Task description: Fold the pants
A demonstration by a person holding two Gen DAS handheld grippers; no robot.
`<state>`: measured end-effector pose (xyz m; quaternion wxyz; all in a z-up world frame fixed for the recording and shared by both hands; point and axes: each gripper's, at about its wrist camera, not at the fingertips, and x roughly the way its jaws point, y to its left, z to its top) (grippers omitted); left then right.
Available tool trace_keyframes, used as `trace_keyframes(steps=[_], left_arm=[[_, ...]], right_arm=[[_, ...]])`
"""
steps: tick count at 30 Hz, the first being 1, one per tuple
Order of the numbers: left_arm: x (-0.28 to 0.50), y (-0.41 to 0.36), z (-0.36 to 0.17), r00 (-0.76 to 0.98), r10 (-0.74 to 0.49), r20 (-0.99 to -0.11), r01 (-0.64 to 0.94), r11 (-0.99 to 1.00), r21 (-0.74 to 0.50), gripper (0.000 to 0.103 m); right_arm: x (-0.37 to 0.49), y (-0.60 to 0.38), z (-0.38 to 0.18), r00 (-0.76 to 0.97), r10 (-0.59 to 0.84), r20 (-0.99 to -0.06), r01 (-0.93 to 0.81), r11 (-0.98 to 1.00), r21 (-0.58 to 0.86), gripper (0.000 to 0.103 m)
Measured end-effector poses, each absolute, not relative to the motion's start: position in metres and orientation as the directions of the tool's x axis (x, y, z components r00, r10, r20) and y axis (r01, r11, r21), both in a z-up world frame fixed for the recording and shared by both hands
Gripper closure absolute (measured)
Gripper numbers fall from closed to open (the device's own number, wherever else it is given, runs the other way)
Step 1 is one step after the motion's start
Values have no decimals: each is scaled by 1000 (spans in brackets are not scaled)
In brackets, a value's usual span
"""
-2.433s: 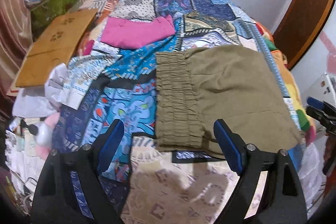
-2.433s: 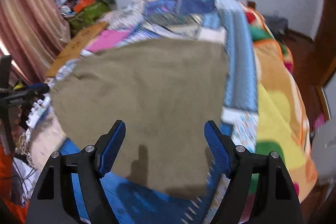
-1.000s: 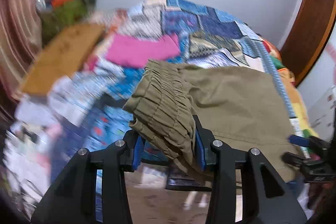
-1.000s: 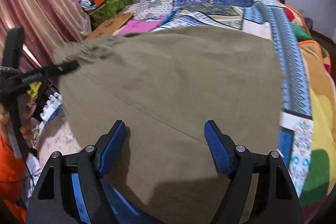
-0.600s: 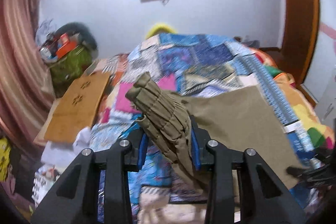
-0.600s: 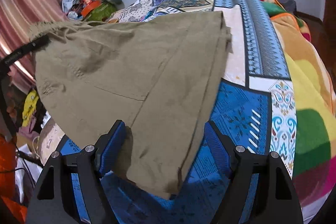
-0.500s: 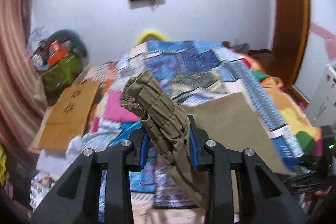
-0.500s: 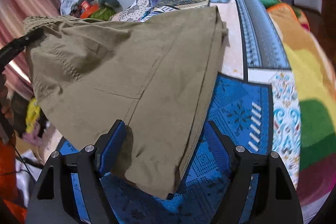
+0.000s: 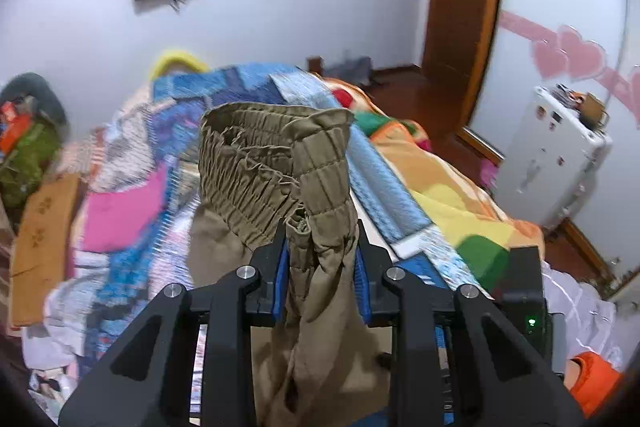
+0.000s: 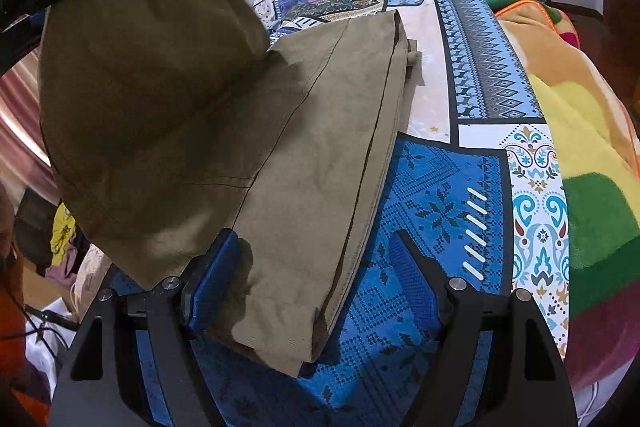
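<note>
Left wrist view: left hand-held gripper [image 9: 320,259] pinching the pants [image 9: 276,163] by the gathered waistband, lifted mid-frame above the bed [image 9: 460,195], likely to carry it over; right wrist view: right hand-held gripper [image 10: 316,275] spread at bottom centre, legs lying flat between its fingers, probably anchoring the fold.

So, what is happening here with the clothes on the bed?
A person is folding olive pants on a bed covered with a patchwork quilt. The left gripper is shut on the elastic waistband and holds it lifted above the bed. The right gripper is open, low over the leg end, which lies flat on the quilt. A pink garment lies farther back.
</note>
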<state>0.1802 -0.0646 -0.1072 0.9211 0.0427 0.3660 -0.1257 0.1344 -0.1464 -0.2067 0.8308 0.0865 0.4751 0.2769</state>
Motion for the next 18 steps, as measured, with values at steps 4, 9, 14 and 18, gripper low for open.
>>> trace_keyframes(steps=[4,9,14,18], left_arm=[[188,-81,-131,604,-277,-748,322,943,-90,75],[195,-93,-167,462,-327,-824,367,917,-158,75],[193,-101,-182,384,-323,-865,380,909,-171,65],[182,-94,-168,397,-338,-853,401,900,-170,31]], right_arm=[[131,-151,-206,400,540,-741,-364,835,413,29],[127,-158,-205,401,530,-747,-346,843,412,29],[123,-161,-200,413,514,-752,-339,853,397,29],[117,-169,-193,432,495,-753,-325,865,382,29]])
